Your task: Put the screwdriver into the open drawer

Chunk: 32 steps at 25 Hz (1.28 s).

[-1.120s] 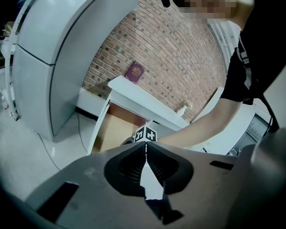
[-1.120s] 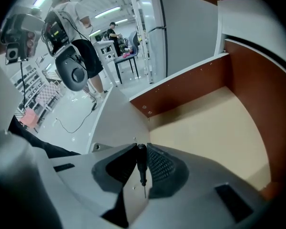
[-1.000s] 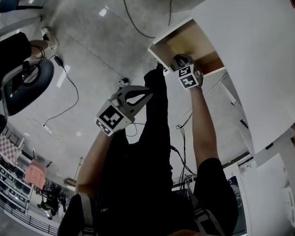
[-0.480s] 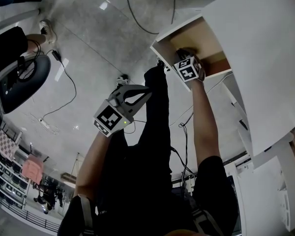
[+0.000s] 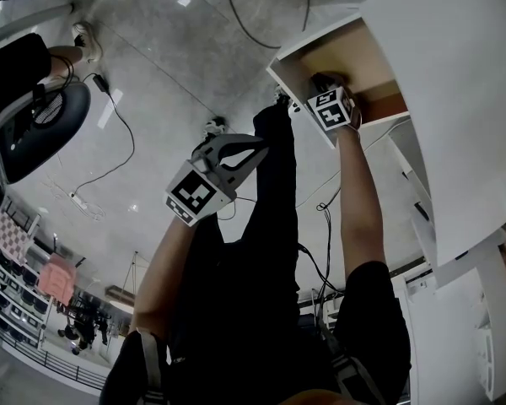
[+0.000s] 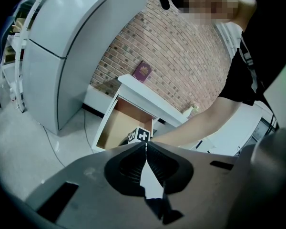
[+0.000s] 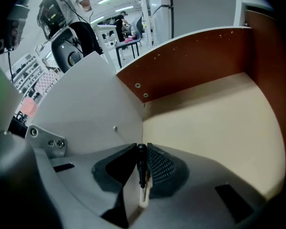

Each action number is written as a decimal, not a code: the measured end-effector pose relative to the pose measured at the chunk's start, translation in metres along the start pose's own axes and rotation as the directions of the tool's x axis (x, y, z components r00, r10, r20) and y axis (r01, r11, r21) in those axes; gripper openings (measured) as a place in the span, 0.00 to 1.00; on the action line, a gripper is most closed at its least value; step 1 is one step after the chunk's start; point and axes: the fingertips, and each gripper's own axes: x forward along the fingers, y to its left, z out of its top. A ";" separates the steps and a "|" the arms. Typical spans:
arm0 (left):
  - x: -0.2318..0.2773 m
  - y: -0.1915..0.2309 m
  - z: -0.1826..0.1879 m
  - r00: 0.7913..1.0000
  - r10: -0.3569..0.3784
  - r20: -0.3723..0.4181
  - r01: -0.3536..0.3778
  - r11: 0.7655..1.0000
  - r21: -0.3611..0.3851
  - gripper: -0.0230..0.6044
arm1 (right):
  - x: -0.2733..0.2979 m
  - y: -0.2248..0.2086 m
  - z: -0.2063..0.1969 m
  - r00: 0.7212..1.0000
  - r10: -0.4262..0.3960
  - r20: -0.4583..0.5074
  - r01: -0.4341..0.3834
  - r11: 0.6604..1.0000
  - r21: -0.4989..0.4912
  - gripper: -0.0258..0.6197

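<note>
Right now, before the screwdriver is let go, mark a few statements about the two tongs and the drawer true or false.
1. The right tongs are shut on the screwdriver. True.
2. The left tongs are wide open. False: their jaws are together with nothing between them.
3. The right tongs have reached inside the open drawer. True: the right gripper view shows the drawer's pale floor and reddish-brown wall around them.
4. The screwdriver lies loose on the drawer floor. False: it is clamped between the jaws of the right tongs, not yet let go.
5. The left tongs are inside the drawer too. False: they hang outside it, over the room's floor.
</note>
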 end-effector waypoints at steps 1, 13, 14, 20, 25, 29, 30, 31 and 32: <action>0.001 -0.002 0.001 1.000 0.001 0.000 -0.001 1.000 0.002 0.06 | -0.002 0.000 0.000 1.000 -0.002 0.003 0.002 1.000 -0.006 0.23; -0.003 -0.015 0.009 1.000 -0.009 0.012 0.009 1.000 0.023 0.06 | -0.023 -0.004 -0.001 0.999 -0.040 0.026 0.040 0.999 0.015 0.25; -0.004 -0.016 0.009 1.000 -0.011 0.012 0.010 1.000 0.025 0.06 | -0.028 -0.002 0.001 0.998 -0.044 0.037 0.043 0.999 0.020 0.24; -0.008 -0.029 0.024 0.999 -0.032 0.006 0.032 0.997 0.072 0.06 | -0.079 0.009 -0.001 0.994 -0.065 0.089 0.056 0.994 0.094 0.22; -0.021 -0.040 0.045 0.998 -0.058 -0.003 0.058 0.990 0.126 0.06 | -0.126 0.027 0.001 0.983 -0.084 0.162 0.042 0.968 0.246 0.13; -0.030 -0.052 0.061 0.997 -0.080 -0.018 0.081 0.983 0.163 0.06 | -0.163 0.047 -0.001 0.977 -0.108 0.183 0.040 0.940 0.338 0.13; -0.031 -0.056 0.065 0.996 -0.086 -0.021 0.088 0.980 0.178 0.06 | -0.171 0.051 -0.002 0.977 -0.117 0.178 0.050 0.938 0.344 0.13; -0.033 -0.058 0.069 0.996 -0.091 -0.024 0.094 0.976 0.195 0.06 | -0.179 0.055 -0.003 0.976 -0.129 0.177 0.061 0.935 0.350 0.13; -0.036 -0.060 0.073 0.995 -0.095 -0.026 0.099 0.973 0.211 0.06 | -0.188 0.059 -0.003 0.973 -0.142 0.181 0.070 0.931 0.358 0.13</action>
